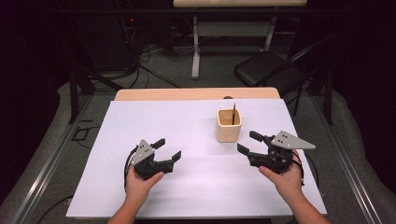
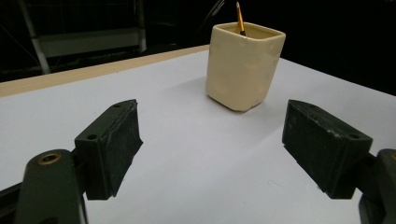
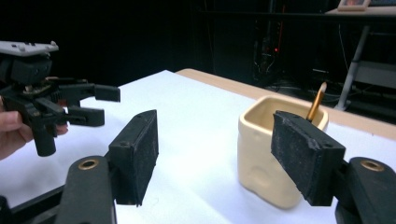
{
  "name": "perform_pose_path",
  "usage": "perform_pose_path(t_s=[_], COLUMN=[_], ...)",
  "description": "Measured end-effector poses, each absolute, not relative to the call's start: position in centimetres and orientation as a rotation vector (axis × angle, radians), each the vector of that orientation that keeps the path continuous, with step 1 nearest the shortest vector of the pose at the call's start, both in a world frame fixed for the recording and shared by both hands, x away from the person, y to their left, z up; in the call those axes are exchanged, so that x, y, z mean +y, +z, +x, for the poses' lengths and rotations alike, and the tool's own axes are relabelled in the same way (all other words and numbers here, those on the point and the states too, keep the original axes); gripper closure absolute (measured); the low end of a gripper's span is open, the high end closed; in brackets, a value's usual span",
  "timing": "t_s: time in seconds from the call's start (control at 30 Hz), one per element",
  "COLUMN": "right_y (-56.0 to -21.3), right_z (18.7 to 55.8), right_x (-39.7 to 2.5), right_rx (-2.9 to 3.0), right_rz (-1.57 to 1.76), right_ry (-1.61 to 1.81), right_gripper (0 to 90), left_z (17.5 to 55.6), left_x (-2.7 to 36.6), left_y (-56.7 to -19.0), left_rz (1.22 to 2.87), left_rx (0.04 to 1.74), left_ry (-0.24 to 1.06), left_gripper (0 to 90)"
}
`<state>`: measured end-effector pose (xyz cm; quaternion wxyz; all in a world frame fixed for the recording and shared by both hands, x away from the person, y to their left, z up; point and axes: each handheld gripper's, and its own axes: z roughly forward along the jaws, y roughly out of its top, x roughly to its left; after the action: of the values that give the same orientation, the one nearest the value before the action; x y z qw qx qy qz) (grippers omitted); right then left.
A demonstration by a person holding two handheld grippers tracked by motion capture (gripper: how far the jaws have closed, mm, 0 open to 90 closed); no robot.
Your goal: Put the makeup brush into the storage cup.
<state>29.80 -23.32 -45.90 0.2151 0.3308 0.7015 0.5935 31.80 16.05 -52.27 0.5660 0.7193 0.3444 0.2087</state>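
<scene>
Cream ceramic cup (image 1: 229,126) upright on white sheet (image 1: 196,140), toward far right of table (image 1: 196,93); pencil (image 1: 233,113) leaning inside, tip poking above rim. Right gripper (image 1: 246,142) just beside cup, jaws spread wide, nothing held, likely lined up to grasp cup. Left gripper (image 1: 169,149) well apart at left, jaws also wide, empty, aimed toward cup, probably waiting

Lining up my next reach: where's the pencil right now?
In the high view the pencil stands in the cream cup, right of centre on the white sheet, just beyond the right gripper.
</scene>
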Motion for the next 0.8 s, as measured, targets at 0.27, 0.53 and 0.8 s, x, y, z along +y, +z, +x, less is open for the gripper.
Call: perform_pose_path(t_s=[0.27, 0.53, 0.8], right_y=[-48.6, -50.1, -51.2], right_z=[28.9, 28.5, 28.1], right_x=[-23.8, -24.1, -23.8], right_rx=[1.953, 1.947, 1.952], right_rz=[0.968, 0.966, 0.952], right_ry=[1.638, 1.593, 1.57], right_gripper=[32.1, 32.4, 33.0], left_z=[31.8, 31.8, 31.8], left_x=[16.1, 16.0, 16.0], left_y=[-52.3, -52.3, -52.3], left_rz=[1.692, 1.69, 1.691], left_rx=[0.81, 0.809, 0.808], left_ry=[0.491, 0.486, 0.486], left_gripper=[19.3, 19.4, 19.4])
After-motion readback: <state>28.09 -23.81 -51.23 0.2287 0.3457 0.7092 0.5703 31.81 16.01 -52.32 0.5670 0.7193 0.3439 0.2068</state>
